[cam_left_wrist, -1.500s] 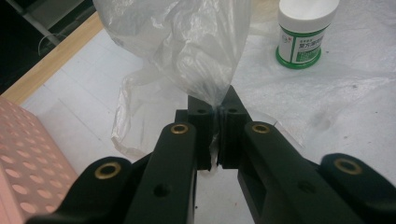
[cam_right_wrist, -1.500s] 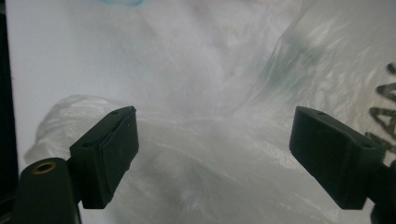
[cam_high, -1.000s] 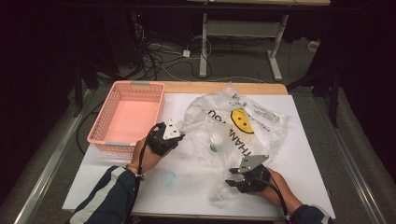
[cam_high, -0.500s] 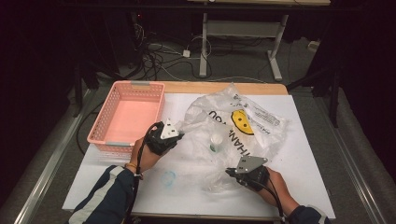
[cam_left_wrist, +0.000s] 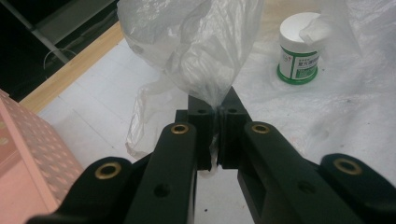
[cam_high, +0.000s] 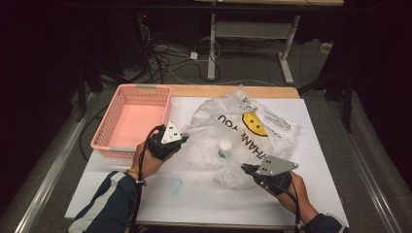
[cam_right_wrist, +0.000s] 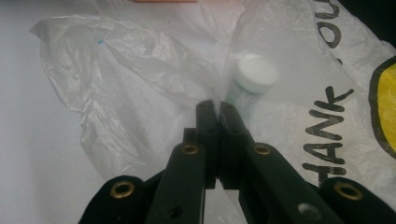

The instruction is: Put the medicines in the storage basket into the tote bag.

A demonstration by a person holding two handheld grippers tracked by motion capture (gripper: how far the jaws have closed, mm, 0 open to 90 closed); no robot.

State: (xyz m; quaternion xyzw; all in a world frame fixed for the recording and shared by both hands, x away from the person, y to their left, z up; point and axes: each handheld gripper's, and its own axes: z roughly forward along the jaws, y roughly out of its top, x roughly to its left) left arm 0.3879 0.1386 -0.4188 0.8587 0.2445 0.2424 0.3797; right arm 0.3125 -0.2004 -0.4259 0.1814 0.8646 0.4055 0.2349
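Two tongs hold one thin plastic bag (cam_high: 243,133) on the white counter (cam_high: 311,194). The bag is the biggest thing here. It lies flat and crumpled in the middle of the counter, with a yellow smiley face and black letters on it. A pink basket (cam_high: 131,121) stands just to its left, at the counter's edge.

The left tongs (cam_left_wrist: 217,116) are pinched tight on a bunched bit of the bag's rim and lift it a little. The right tongs (cam_right_wrist: 217,112) have just been closing, and now they are clamped on the thin film at the bag's near edge.

A small white jar (cam_left_wrist: 299,49) with a green band stands upright near the middle of the bag. From above it looks to be under the film, but I cannot tell for sure if it is inside.

I think the job now is to open the bag's mouth. To do it well, both tongs should keep their hold firm, because the film is slippery and thin. Pull the two edges apart slowly and lift a little. A fast tug could rip the film or tip the jar over. Watch that each of the tongs grips just one layer, or the mouth stays shut.
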